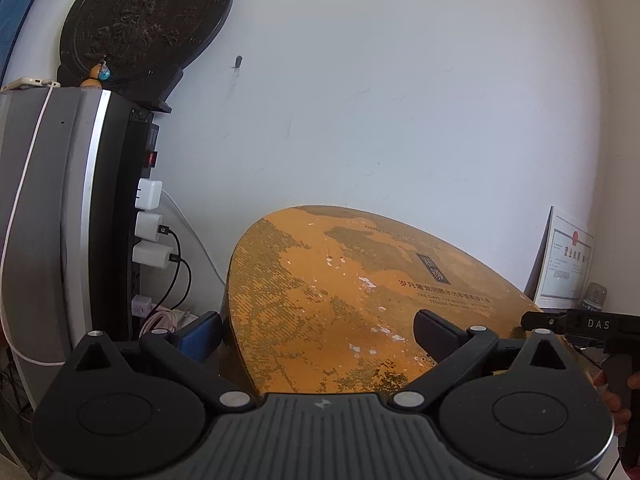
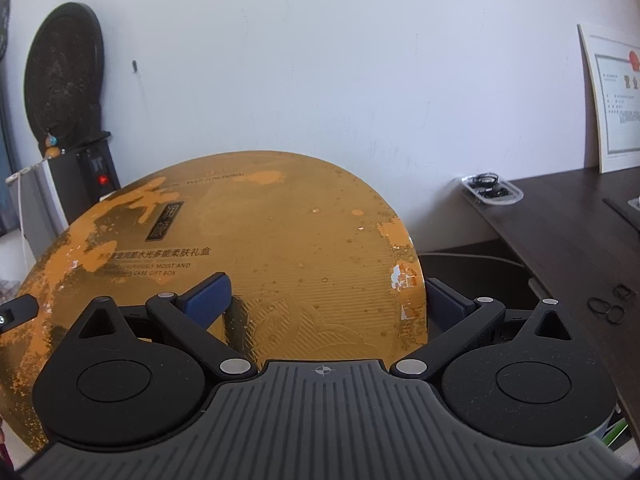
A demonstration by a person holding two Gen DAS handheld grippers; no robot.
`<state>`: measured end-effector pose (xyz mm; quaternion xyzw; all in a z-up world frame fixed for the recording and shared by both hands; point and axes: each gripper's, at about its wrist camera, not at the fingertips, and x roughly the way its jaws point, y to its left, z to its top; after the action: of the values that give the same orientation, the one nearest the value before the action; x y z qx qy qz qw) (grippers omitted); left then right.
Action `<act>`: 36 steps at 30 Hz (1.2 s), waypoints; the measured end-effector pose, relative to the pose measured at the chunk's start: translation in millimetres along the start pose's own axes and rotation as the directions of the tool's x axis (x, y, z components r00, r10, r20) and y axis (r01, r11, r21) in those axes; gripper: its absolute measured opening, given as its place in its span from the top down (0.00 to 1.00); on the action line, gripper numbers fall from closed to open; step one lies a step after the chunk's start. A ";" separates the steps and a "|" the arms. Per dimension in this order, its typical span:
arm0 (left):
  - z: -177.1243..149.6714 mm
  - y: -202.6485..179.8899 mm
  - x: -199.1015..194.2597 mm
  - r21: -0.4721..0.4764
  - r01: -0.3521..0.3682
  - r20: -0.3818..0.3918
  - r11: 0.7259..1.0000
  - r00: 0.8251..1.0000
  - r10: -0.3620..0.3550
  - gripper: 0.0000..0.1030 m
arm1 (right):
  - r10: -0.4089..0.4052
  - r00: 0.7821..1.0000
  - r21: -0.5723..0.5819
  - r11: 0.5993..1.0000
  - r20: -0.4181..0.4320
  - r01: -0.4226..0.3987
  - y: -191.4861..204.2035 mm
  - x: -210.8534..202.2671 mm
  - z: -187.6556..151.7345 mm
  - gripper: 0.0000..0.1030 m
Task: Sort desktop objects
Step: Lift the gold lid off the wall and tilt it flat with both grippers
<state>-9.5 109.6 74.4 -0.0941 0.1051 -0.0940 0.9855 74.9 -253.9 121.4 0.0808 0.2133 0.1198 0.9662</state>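
- Gift box [image 2: 256, 264], flat, gold-orange and worn, fills the middle of both wrist views; printed text and a dark label on its face, white chips along the edges.
- Left gripper [image 1: 316, 332]: fingers spread wide and straddling the box's left edge; blue pad [image 1: 199, 336] sits off the left side, black pad [image 1: 436, 334] lies over the box face. Contact unclear from this angle, probably not clamped.
- Right gripper [image 2: 326, 300]: fingers wide too, straddling the box's right edge; one blue pad [image 2: 208, 298] over the face, the other [image 2: 444, 304] just past the right rim.
- Right gripper's body [image 1: 592, 326] shows at the far right of the left view, marked "DAS", with a hand [image 1: 612, 396] on its handle.
- Left gripper's tip [image 2: 18, 312] pokes in at the left edge of the right view, over the box.
- Box sits against a white wall [image 1: 400, 100], between a grey unit [image 1: 48, 220] on the left and a dark desk [image 2: 560, 232] on the right.
- Power strip [image 1: 146, 216] with white chargers runs down the grey unit's side.
- Dark carved disc [image 1: 148, 16] stands on top of the unit.
- Certificate [image 2: 612, 100] leans on the wall over the desk; clear tray [image 2: 492, 190] of black rings beside it, loose rings [image 2: 608, 306] nearer.
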 end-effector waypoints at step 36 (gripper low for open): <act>-45.5 39.7 96.8 -0.063 -0.058 -0.215 0.996 0.976 0.043 0.03 | -0.047 0.982 -0.038 0.998 -0.183 0.041 -0.3 99.9 -32.4 0.00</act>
<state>79.8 120.5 4.3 -0.1146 0.2160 -0.0748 0.9667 148.9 -224.2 53.1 0.0481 0.3011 0.1091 0.9461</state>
